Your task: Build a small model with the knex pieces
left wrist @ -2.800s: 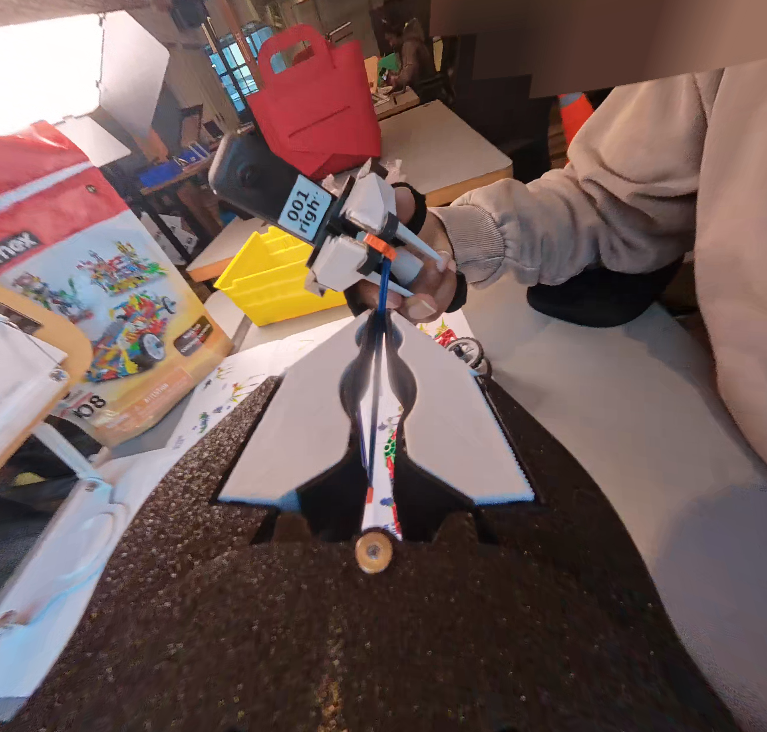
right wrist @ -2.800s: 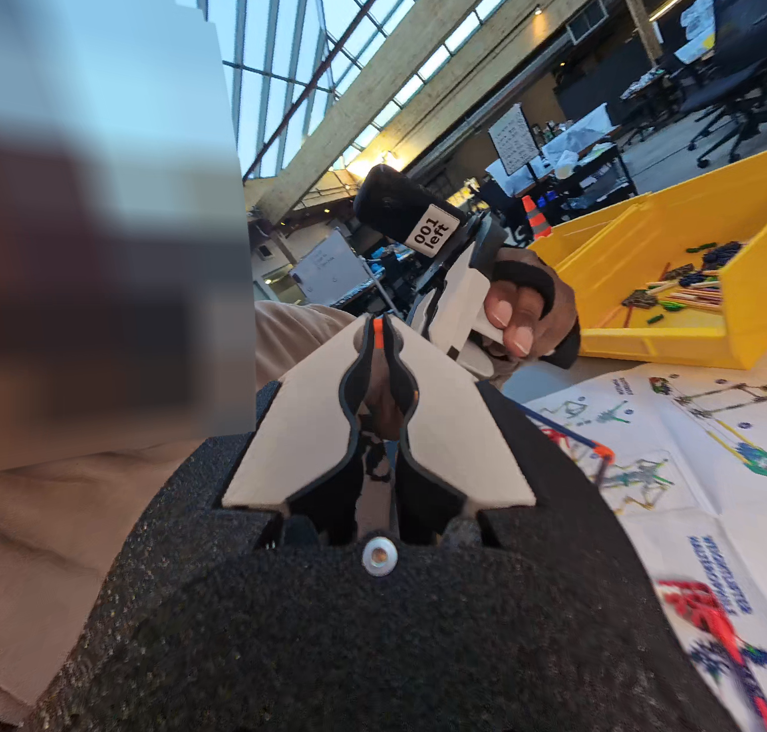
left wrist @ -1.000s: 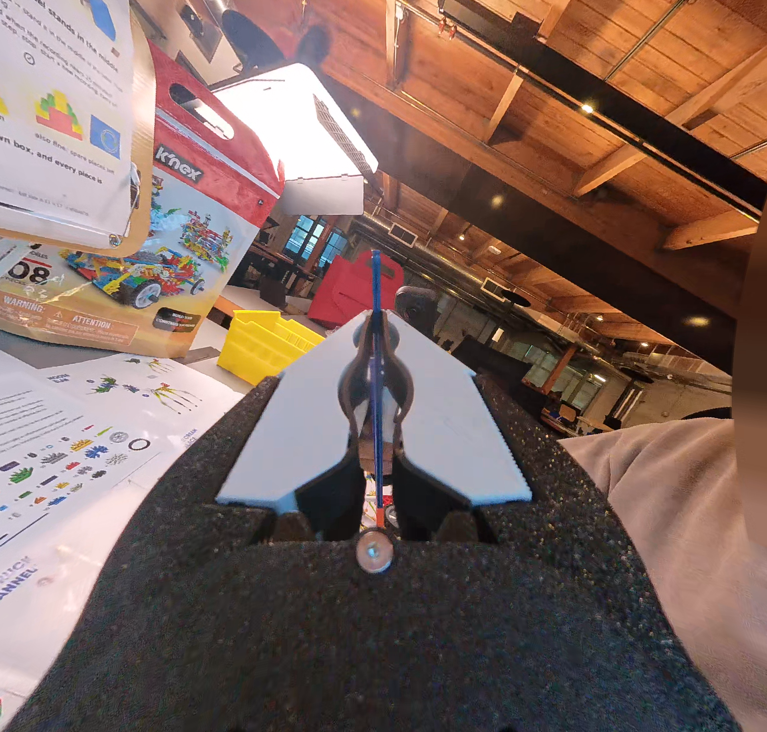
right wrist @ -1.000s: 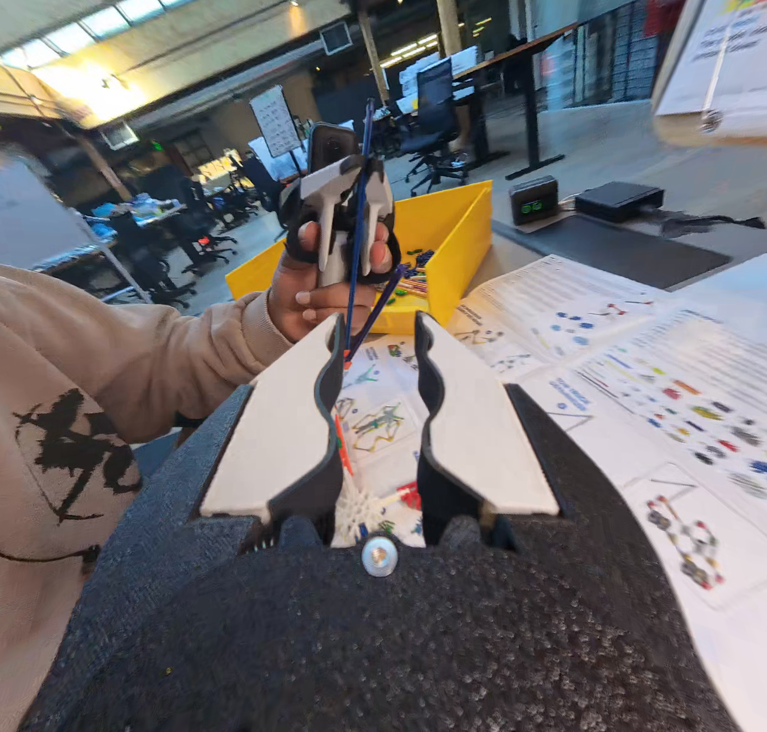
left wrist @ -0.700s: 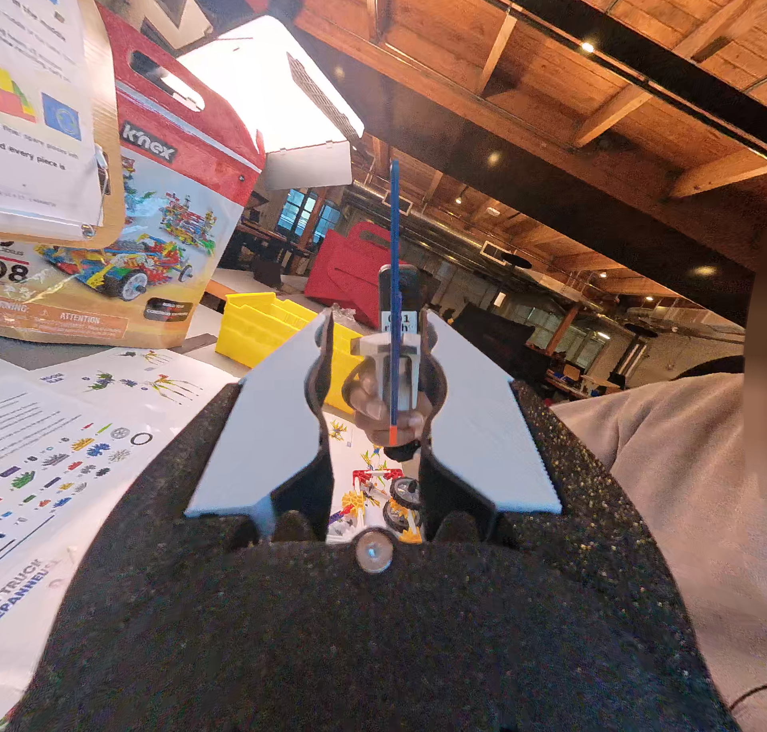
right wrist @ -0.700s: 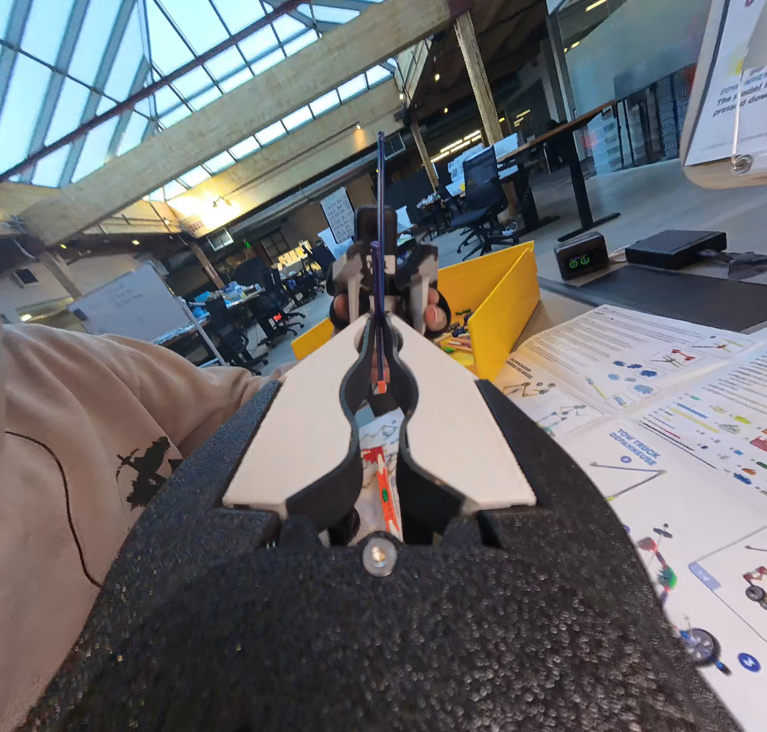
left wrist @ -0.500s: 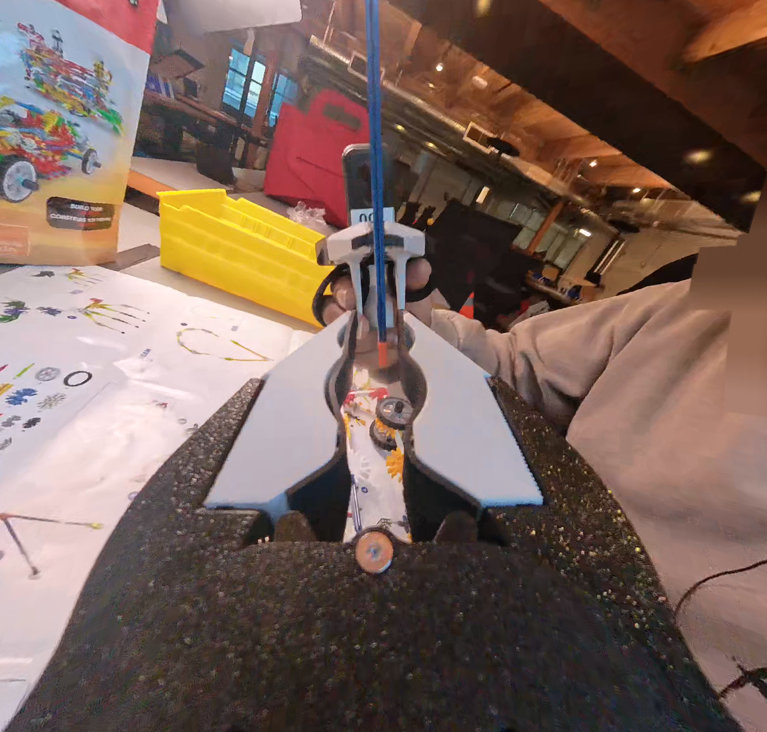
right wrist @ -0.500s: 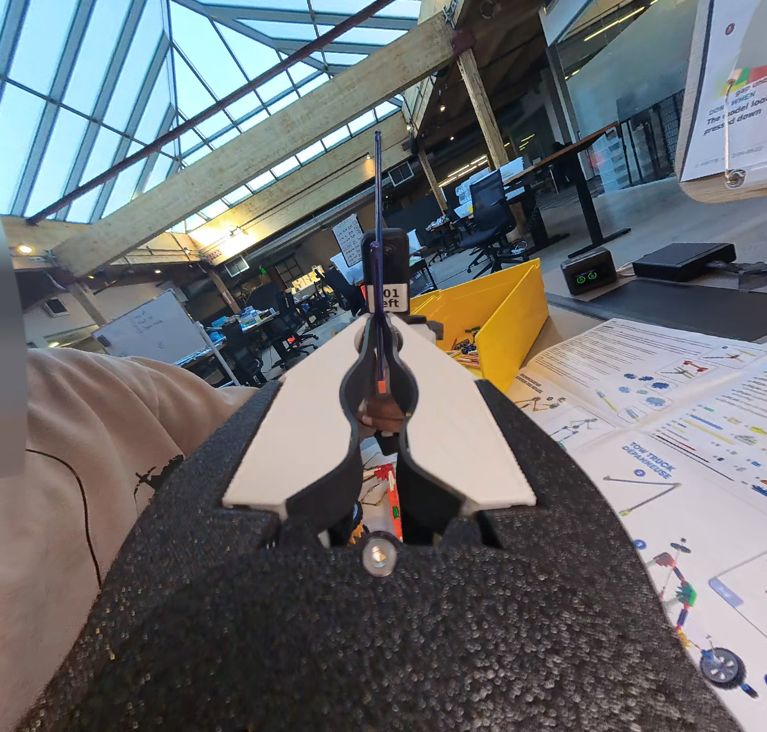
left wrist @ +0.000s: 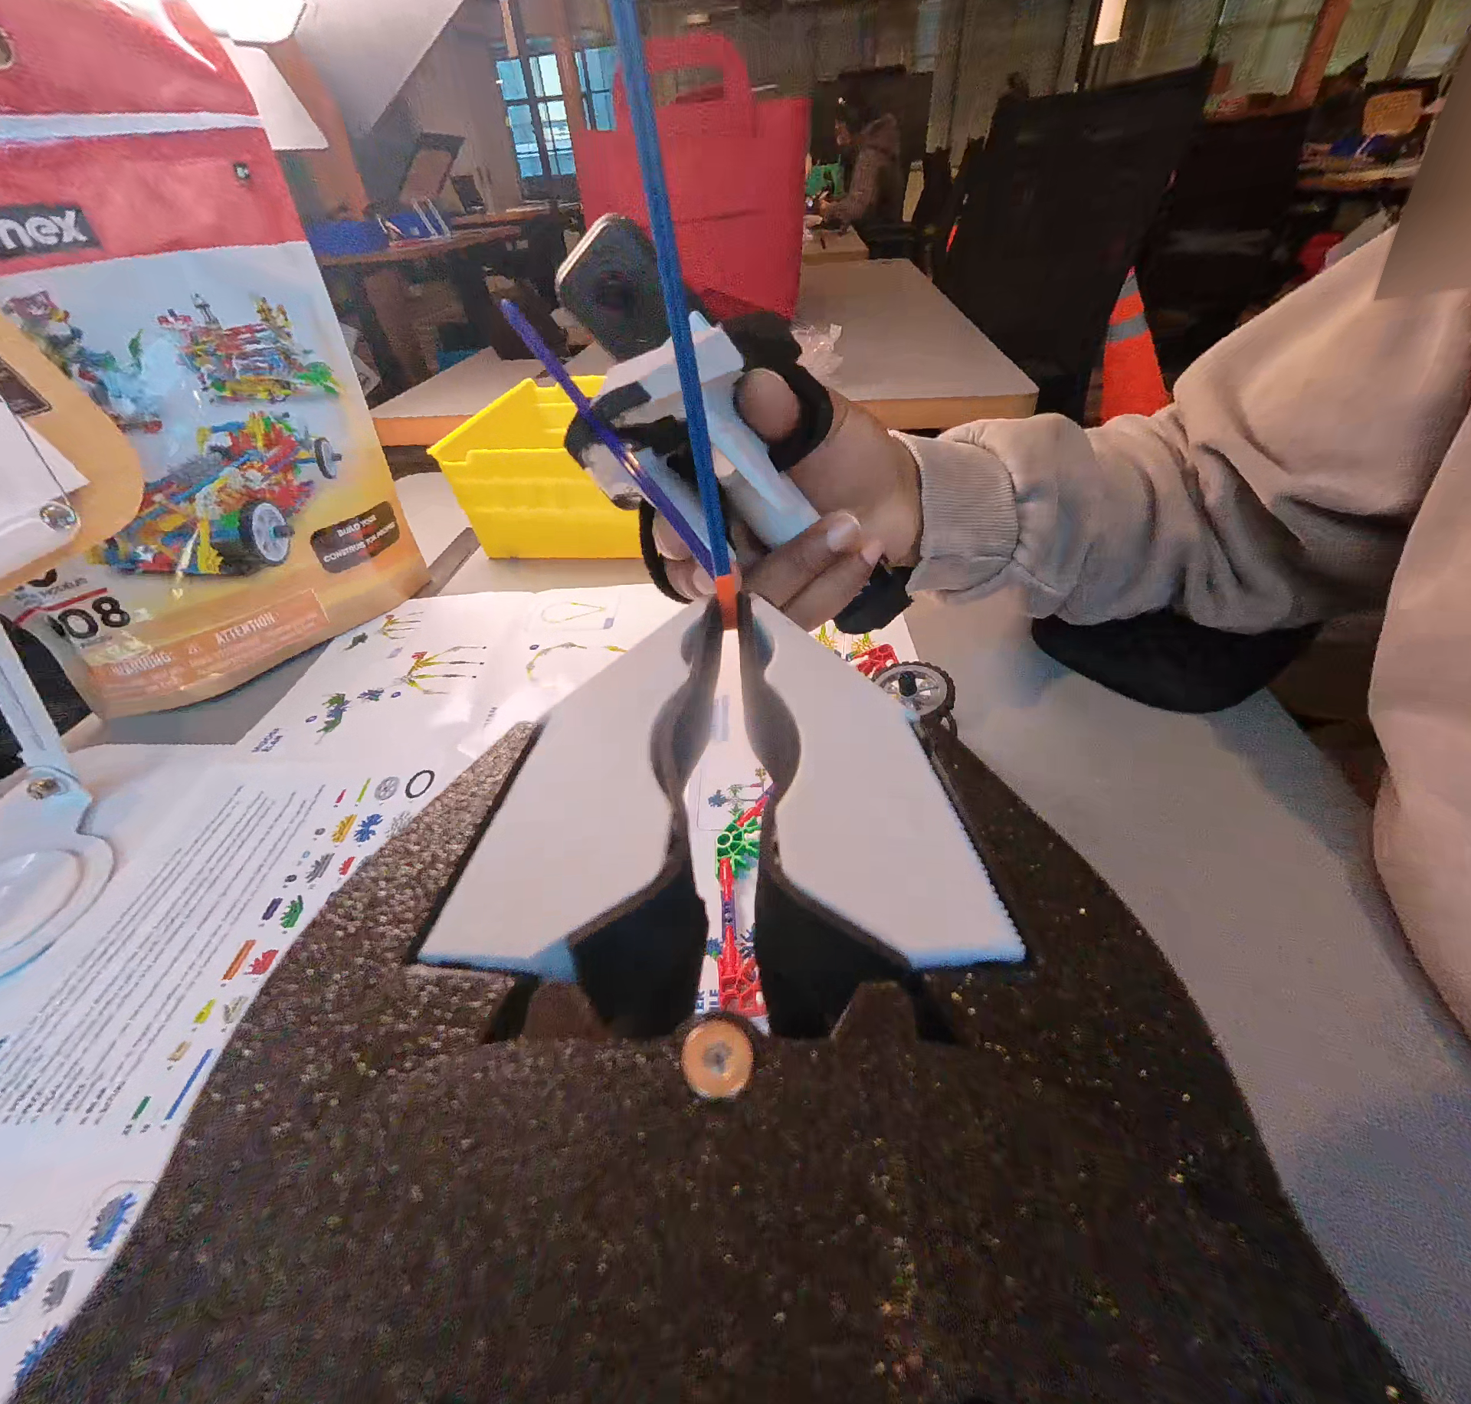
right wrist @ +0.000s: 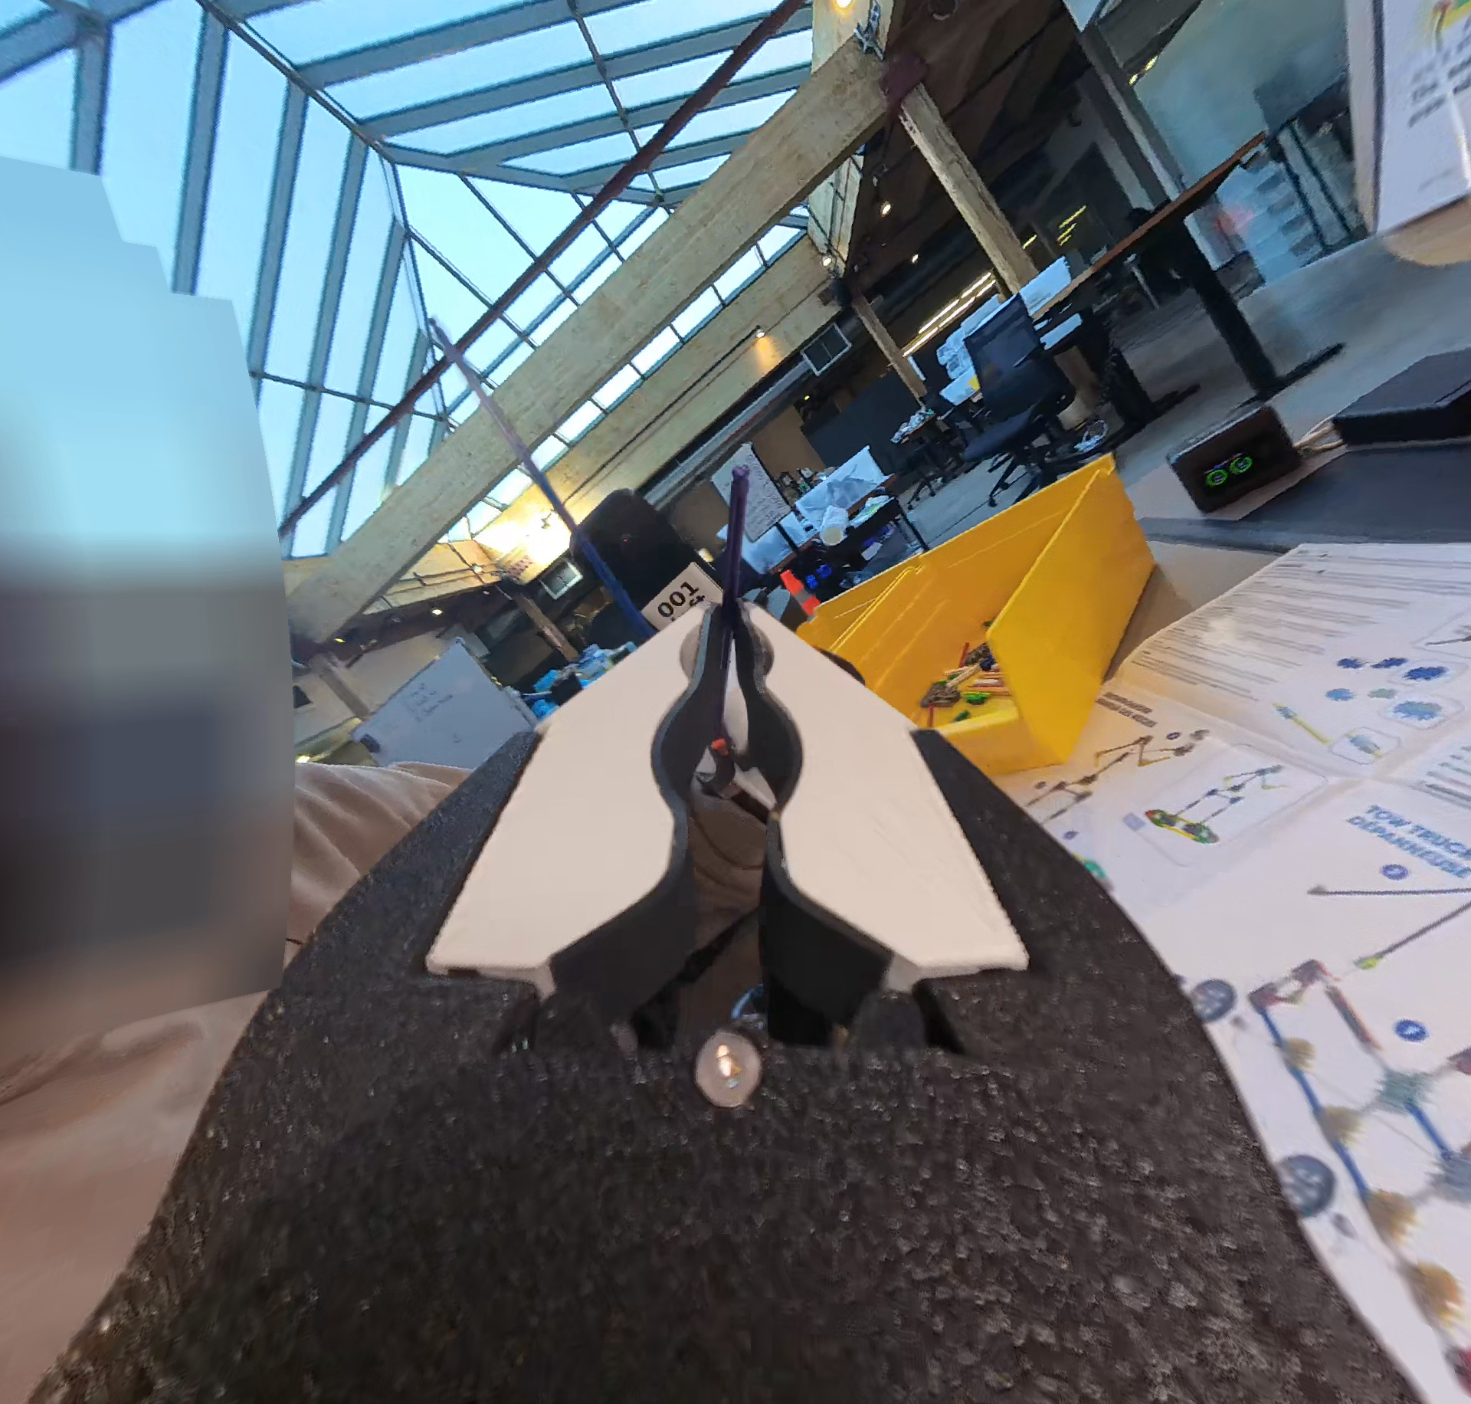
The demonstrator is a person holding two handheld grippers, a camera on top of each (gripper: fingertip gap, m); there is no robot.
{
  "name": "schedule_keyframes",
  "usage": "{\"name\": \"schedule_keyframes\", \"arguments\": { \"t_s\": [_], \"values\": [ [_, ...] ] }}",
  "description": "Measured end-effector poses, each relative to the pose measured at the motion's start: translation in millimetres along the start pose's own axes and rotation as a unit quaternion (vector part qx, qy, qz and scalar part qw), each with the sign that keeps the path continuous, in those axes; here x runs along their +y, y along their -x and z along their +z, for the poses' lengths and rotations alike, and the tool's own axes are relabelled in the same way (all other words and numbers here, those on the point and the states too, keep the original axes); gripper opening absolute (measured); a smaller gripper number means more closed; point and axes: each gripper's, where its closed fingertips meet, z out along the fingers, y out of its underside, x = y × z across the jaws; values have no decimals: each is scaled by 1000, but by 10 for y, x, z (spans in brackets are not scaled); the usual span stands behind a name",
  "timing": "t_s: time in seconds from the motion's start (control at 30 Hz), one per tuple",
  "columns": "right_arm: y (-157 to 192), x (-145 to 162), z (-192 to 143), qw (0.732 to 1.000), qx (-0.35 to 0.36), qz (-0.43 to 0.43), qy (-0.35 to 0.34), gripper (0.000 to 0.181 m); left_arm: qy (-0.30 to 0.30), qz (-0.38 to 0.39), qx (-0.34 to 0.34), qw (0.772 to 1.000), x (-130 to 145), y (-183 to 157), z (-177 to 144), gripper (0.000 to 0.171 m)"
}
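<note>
The left gripper (left wrist: 723, 619), open moments ago, now has its jaws clamped on the orange connector (left wrist: 725, 590) at mid-frame, while the right gripper (right wrist: 728, 633) stays clamped on the purple rod (right wrist: 734, 546).

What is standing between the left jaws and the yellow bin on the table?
The right gripper, shut on a purple rod, and the hand holding it sit directly ahead of the left gripper, covering part of the yellow bin. The blue rod pinched by the left gripper also rises across that line.
</note>
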Motion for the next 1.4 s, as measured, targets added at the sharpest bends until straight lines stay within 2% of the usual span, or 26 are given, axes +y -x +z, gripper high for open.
{"name": "schedule_keyframes", "arguments": {
  "t_s": [0.1, 0.17, 0.23, 0.4, 0.5, 0.53, 0.6, 0.7, 0.8, 0.83, 0.9, 1.0, 1.07, 1.13, 1.17, 1.23, 1.4],
  "values": [
    [-39, 171, 43, 997, -25, 70, 29, 1, 6, 49, 41, 998, -2, -220, 35, 0],
    [-84, 343, 108, 992, -41, 111, 42, 2, 2, 52, 67, 996, 8, -327, 67, 0],
    [-68, 385, 131, 988, -65, 138, 40, 2, -3, 45, 83, 996, 30, -362, 67, 0],
    [-53, 222, 74, 996, -46, 78, 18, 1, -31, 4, 92, 995, 5, -278, -1, 0],
    [189, 61, 43, 997, -58, -46, -3, 0, -68, -28, 95, 993, -92, -198, -72, 0],
    [248, -7, 36, 995, -52, -78, -19, 0, -80, -26, 110, 990, -126, -229, -117, 0],
    [473, -442, -187, 986, -101, -54, -122, 0, -71, -13, 105, 992, -112, -234, -126, 0],
    [516, -549, -315, 978, -24, -192, -78, 0, -61, -47, 87, 993, -64, -105, -108, 1],
    [586, -679, -385, 973, -1, -216, -85, 0, 20, -102, 34, 994, 318, 197, -66, 1],
    [520, -666, -390, 970, 20, -230, -75, 0, 75, -144, 31, 986, 539, 254, -51, 0],
    [350, -596, -381, 970, 49, -232, -52, 0, 162, -185, -35, 969, 970, 470, -67, 0],
    [141, -435, -322, 978, 60, -198, -22, 0, 249, -255, -16, 934, 1396, 368, -81, 0],
    [7, -300, -274, 980, 74, -183, 5, 0, 286, -265, -4, 921, 1546, 281, -84, 0],
    [-105, -174, -228, 981, 87, -172, 30, 1, 306, -253, -11, 918, 1618, 273, -87, 4],
    [-140, -117, -207, 981, 90, -167, 40, 1, 308, -245, -11, 919, 1615, 275, -89, 18],
    [-175, -45, -171, 981, 90, -163, 50, 1, 289, -228, -15, 930, 1499, 317, -100, 33],
    [-218, 92, -97, 984, 85, -144, 63, 0, 109, -179, 22, 978, 575, 259, -98, 33]
  ]
}}
